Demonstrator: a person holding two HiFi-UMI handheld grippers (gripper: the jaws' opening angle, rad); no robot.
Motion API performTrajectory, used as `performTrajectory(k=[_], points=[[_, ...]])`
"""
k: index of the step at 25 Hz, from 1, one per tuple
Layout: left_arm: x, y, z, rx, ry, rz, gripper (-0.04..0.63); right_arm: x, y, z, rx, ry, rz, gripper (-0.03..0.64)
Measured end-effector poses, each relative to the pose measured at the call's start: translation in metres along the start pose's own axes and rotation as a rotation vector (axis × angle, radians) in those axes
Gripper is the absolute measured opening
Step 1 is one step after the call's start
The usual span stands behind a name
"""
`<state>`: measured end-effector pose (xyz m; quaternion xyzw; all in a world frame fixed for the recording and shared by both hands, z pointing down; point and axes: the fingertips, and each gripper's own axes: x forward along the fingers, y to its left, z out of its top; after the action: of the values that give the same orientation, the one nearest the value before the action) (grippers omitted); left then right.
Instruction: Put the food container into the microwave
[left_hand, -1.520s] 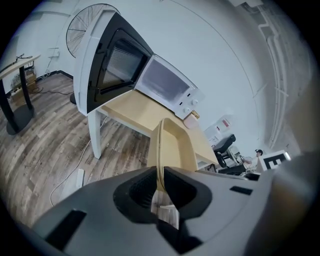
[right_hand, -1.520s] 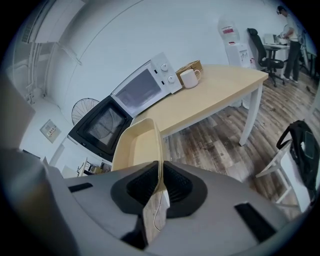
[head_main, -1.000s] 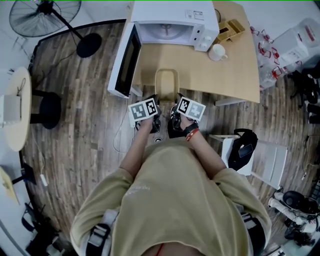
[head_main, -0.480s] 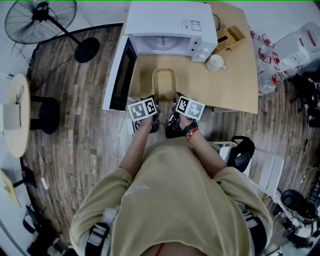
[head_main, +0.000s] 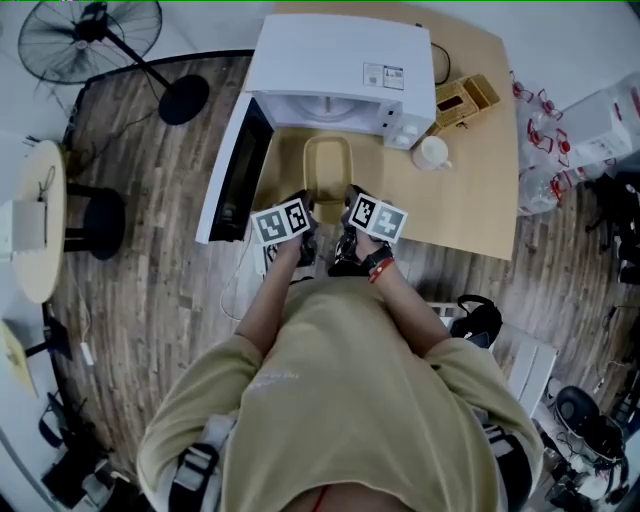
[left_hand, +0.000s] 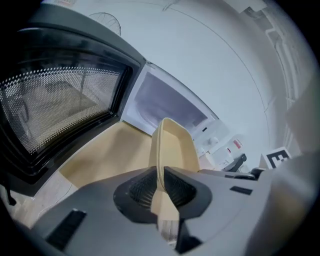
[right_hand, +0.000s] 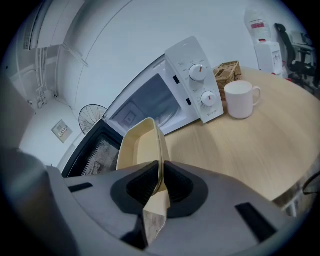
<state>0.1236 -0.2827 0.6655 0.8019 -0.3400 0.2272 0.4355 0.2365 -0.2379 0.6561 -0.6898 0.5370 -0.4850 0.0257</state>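
The tan food container (head_main: 328, 165) hangs over the wooden table (head_main: 470, 170), just in front of the white microwave (head_main: 340, 62), whose door (head_main: 232, 170) stands open to the left. My left gripper (head_main: 305, 215) is shut on the container's left rim (left_hand: 158, 150). My right gripper (head_main: 350, 213) is shut on its right rim (right_hand: 159, 150). The microwave's cavity (left_hand: 167, 102) lies straight ahead of the container (right_hand: 140, 145).
A white mug (head_main: 432, 152) and a small wooden box (head_main: 464, 98) stand right of the microwave. The control knobs (right_hand: 202, 85) face me. A fan (head_main: 90, 35) and a round stool (head_main: 100, 222) stand on the floor at left.
Both grippers have carried the container forward over the table, closer to the open microwave cavity. The view has shifted with me.
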Motion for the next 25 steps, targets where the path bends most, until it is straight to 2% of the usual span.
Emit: performTrajectory(k=[5,11,25], points=[[0.012,-0.004,0.022,-0.048,-0.041,0.001,0.052,0.012,-0.002,0.016,0.025,-0.001,0.029,0.052],[0.02,-0.002,0.045,-0.043,-0.051,-0.014,0.052,0.036,0.002,0.03,0.044,0.022,0.034,0.052],[0.078,0.006,0.112,-0.044,-0.002,-0.061,0.052,0.086,0.013,0.095,0.041,-0.026,-0.011,0.052]])
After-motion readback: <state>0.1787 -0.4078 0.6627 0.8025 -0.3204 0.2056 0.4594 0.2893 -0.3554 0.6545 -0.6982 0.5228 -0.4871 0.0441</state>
